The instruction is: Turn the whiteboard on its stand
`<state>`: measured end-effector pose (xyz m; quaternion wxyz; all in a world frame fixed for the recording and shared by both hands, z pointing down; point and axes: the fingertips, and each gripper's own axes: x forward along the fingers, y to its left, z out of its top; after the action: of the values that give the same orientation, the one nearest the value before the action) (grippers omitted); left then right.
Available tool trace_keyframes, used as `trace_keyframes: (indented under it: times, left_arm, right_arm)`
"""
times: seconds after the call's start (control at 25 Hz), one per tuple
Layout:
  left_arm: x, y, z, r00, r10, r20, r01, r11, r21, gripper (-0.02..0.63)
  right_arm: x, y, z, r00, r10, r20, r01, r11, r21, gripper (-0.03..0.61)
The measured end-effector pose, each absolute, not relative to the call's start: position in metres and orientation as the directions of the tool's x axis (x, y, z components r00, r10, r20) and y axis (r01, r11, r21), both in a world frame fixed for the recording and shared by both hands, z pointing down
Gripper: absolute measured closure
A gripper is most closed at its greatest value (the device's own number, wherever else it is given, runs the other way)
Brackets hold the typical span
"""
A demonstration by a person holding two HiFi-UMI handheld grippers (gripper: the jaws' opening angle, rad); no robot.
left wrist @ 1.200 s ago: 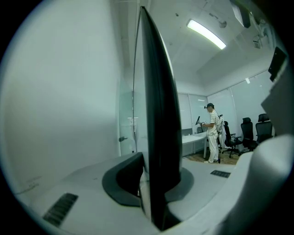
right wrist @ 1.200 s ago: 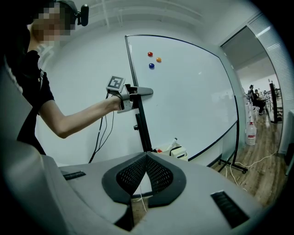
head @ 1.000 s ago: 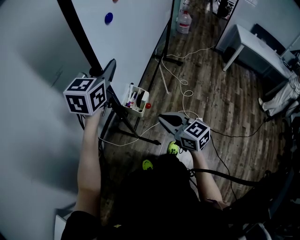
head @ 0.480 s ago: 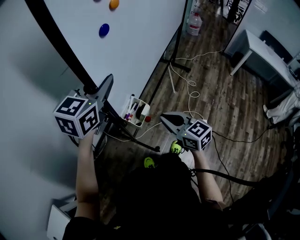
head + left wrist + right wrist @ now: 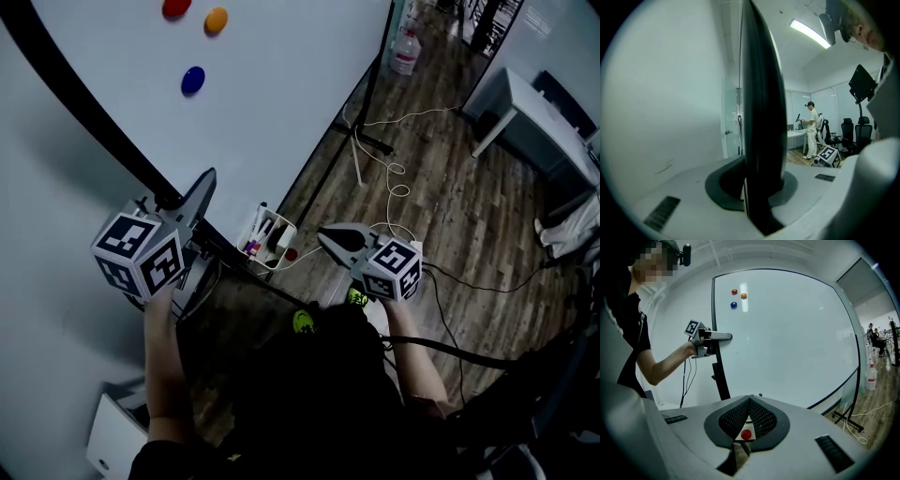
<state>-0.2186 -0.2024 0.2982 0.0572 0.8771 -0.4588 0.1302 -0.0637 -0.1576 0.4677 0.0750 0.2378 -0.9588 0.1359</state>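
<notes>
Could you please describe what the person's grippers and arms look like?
The left gripper and right gripper are light grey tapering shells, each carrying a white cube with black square markers. The right one's pads are dark and mesh-textured. Thin dark cables hang from the left gripper; a black cable trails from the right. The person wears a black short-sleeved shirt.

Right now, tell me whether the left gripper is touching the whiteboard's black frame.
Touching. The left gripper is clamped on the whiteboard's black frame: its own view shows the frame between the jaws, both pads against it.
</notes>
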Motion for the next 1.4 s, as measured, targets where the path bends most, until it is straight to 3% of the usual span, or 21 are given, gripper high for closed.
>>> trace_keyframes:
  times: [0.76,1.4]
  left_arm:
    - [-0.219,-0.199,0.291,0.518,-0.830,0.204,-0.848,-0.529,0.001,0.566]
    - [-0.224,-0.203,0.298,0.457,-0.876,0.157,-0.885,-0.465,-0.014,0.568]
  right_arm:
    - [-0.077,-0.153,0.449,-0.888,-0.399,0.229,-0.446,0.870,-0.210,0.563]
    - [-0.041,-0.127,0.455,-0.896,-0.365,0.255,-0.420,0.882,-0.215,0.563]
